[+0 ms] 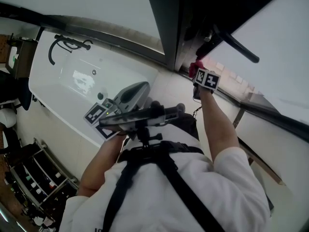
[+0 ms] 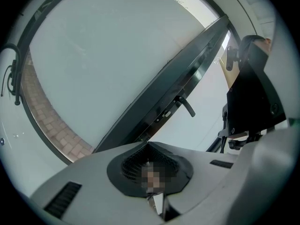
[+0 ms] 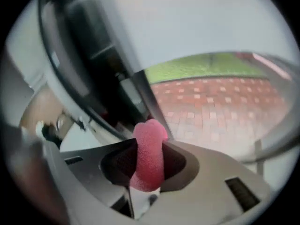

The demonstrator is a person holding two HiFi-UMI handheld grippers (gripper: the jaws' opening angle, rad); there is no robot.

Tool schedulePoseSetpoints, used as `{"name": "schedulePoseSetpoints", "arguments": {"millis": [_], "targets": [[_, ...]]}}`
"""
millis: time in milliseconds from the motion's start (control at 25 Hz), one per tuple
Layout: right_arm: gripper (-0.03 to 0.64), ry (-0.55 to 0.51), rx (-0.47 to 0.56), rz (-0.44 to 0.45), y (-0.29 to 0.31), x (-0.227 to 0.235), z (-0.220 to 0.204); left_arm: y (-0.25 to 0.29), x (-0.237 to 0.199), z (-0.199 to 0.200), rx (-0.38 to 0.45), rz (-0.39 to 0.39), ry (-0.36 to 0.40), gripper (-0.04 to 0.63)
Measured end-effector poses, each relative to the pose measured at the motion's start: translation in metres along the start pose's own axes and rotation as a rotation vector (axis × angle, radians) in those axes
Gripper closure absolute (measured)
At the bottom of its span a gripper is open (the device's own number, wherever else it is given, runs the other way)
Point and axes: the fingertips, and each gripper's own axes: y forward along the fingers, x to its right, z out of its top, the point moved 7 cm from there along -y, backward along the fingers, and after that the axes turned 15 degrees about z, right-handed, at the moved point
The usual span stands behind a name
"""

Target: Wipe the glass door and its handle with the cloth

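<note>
The glass door's dark frame (image 1: 169,28) stands ahead, and its black lever handle (image 1: 234,43) juts out to the right. My right gripper (image 1: 198,72) is raised to the frame just below the handle, shut on a pink cloth (image 1: 195,66). In the right gripper view the cloth (image 3: 150,153) is pinched upright between the jaws, close to the frame (image 3: 93,69) and the glass (image 3: 211,102). My left gripper (image 1: 137,90) is held low near my chest, away from the door. Its jaws (image 2: 152,172) are shut on nothing and point at the frame (image 2: 178,74) and handle (image 2: 185,105).
A white bathtub (image 1: 53,86) with a black tap (image 1: 67,45) lies to the left. A rack with bottles (image 1: 34,182) stands at the lower left. Brick paving and grass show through the glass. A black camera rig (image 1: 145,122) hangs at my chest.
</note>
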Motion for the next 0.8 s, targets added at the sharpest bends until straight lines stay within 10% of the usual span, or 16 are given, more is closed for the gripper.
{"name": "schedulePoseSetpoints", "arguments": {"millis": [160, 280, 520, 800], "targets": [[0.508, 0.554, 0.28, 0.167, 0.002, 0.017, -0.004, -0.002, -0.002, 0.0, 0.0, 0.01, 0.009, 0.607], [0.508, 0.773, 0.393, 0.217, 0.009, 0.024, -0.013, -0.003, -0.004, -0.001, 0.002, 0.019, 0.008, 0.607], [0.508, 0.923, 0.489, 0.298, 0.017, 0.009, -0.007, -0.01, -0.011, 0.006, 0.001, 0.013, 0.004, 0.607], [0.508, 0.867, 0.511, 0.358, 0.008, -0.005, 0.012, -0.007, -0.002, 0.002, -0.007, -0.026, 0.011, 0.607]]}}
